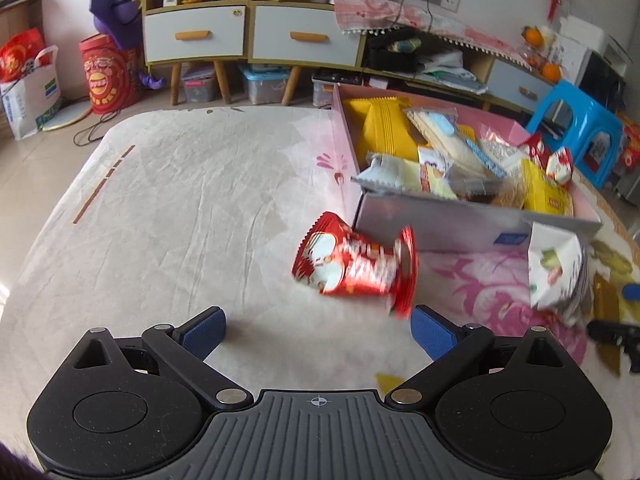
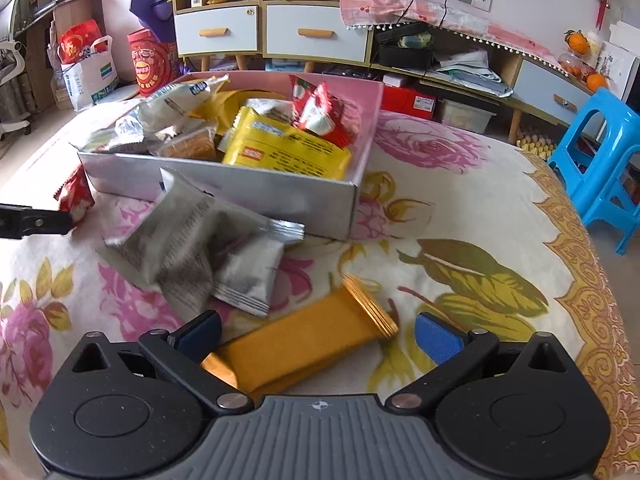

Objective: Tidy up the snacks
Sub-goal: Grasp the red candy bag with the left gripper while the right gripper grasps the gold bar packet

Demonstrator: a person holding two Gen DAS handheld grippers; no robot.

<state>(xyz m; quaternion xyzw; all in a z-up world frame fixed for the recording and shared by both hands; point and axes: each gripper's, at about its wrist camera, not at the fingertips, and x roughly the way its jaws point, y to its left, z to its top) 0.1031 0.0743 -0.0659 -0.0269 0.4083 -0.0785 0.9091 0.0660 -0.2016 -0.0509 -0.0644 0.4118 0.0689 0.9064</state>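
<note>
Floral cloth (image 2: 460, 184) covers table. Snack box (image 2: 280, 196) far centre, heaped with packets. Silver packets (image 2: 192, 248) near box front. Red packet (image 1: 352, 260) ahead of left gripper (image 1: 318, 330), fingers apart. Orange bar (image 2: 304, 348) between right gripper (image 2: 318, 334) fingers, spread.

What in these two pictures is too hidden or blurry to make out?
- Red packet, left view: motion blur makes its print unreadable.
- Box, right view: top packets hide the snacks beneath.
- Orange bar, right view: near end goes under the right tongs.
- White packet, left view: blurred.
</note>
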